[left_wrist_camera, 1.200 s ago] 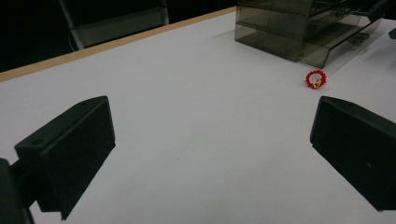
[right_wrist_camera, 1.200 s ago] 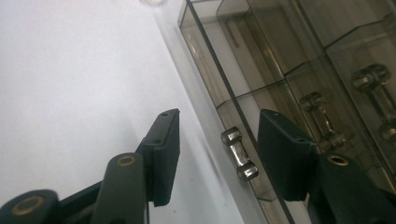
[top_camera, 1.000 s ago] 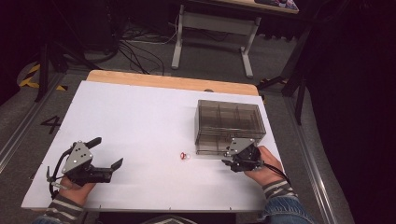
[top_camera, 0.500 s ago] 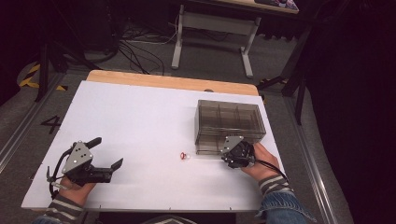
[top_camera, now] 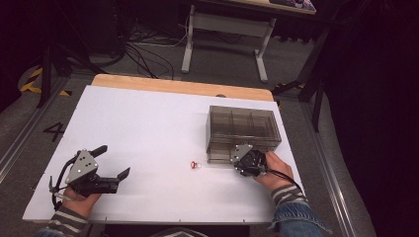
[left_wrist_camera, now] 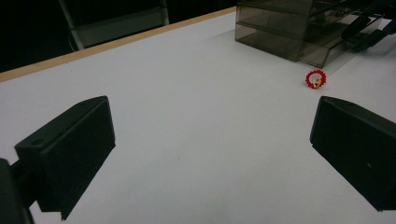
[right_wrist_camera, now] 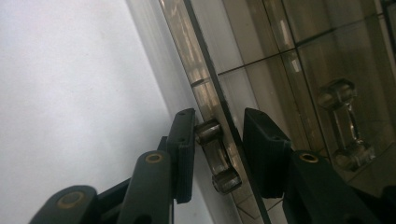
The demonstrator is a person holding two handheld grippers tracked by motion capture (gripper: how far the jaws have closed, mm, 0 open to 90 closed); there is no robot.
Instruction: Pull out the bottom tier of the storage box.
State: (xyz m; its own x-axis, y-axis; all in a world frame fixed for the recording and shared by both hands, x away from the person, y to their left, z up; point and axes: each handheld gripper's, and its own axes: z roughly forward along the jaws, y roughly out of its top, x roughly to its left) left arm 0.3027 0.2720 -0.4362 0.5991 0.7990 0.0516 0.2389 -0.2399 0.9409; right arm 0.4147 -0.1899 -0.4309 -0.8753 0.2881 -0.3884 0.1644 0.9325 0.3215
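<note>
Drawer handling governed this moment: the smoky translucent drawer cabinet (top_camera: 243, 132) stood at the right of the white table (top_camera: 148, 123), toward its far half, with the right gripper (top_camera: 245, 159) at its near face. In the right gripper view the jaws had just been closing around the small clear handle (right_wrist_camera: 215, 156) of a lower drawer; one pad lay against the handle, the other stood apart with a gap, so nothing was clamped yet. The cabinet appeared to be light, stiff plastic, smooth and likely slippery, so it could slide on the table when the drawer was pulled. The handle was the sound place to grip, squarely across its bar. The left gripper (top_camera: 112, 178) rested at the near left, jaws spread wide, holding nothing. A small red ring (top_camera: 194, 165) lay between the two.
</note>
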